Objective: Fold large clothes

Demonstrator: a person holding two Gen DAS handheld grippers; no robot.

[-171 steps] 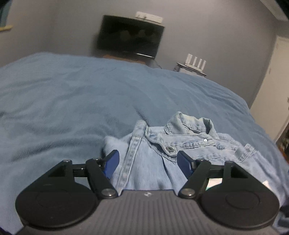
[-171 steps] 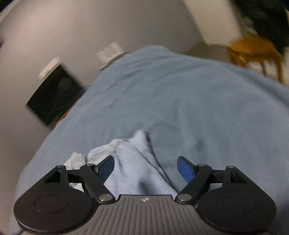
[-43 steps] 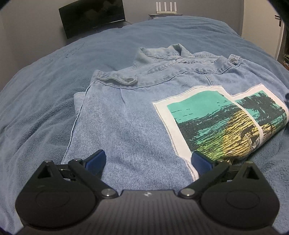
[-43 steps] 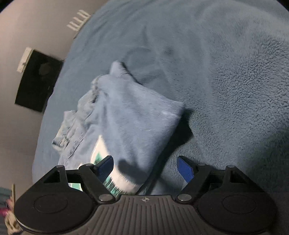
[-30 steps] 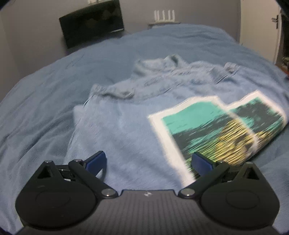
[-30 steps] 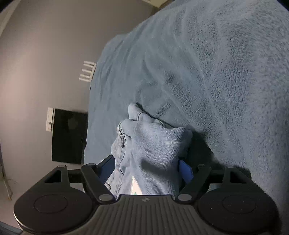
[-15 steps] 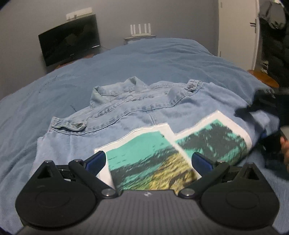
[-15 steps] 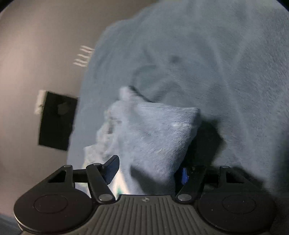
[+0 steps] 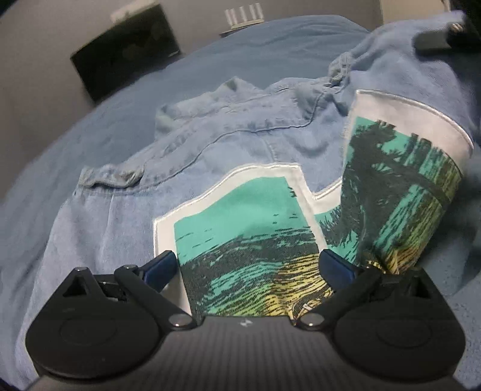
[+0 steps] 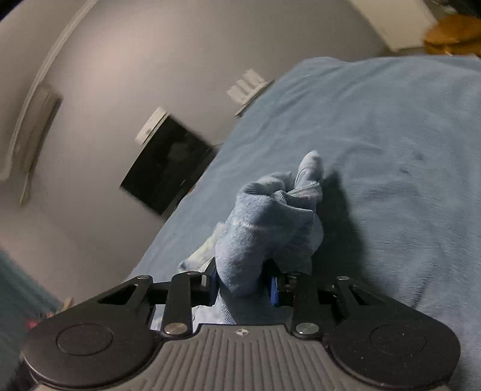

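A light denim jacket (image 9: 225,144) lies back up on the blue bed blanket (image 9: 90,99), its collar toward the far side. A teal and yellow printed patch (image 9: 246,228) covers its lower back. My left gripper (image 9: 246,261) is open and hovers just above the patch with nothing between its fingers. The jacket's right side (image 9: 399,168) is raised and curls over toward the middle. In the right wrist view my right gripper (image 10: 243,284) has its jaws closing, and the pads press on a bunched fold of the denim jacket (image 10: 270,222).
A dark TV screen (image 9: 126,60) hangs on the grey wall beyond the bed, with a white router (image 9: 243,15) on a shelf beside it. A wooden stool (image 10: 451,33) stands past the bed's far right corner. Blanket (image 10: 390,150) spreads to the right of the jacket.
The right gripper has closed on the jacket's right edge and lifted it off the blanket. The left gripper has moved right and lower, from the plain denim onto the printed patch.
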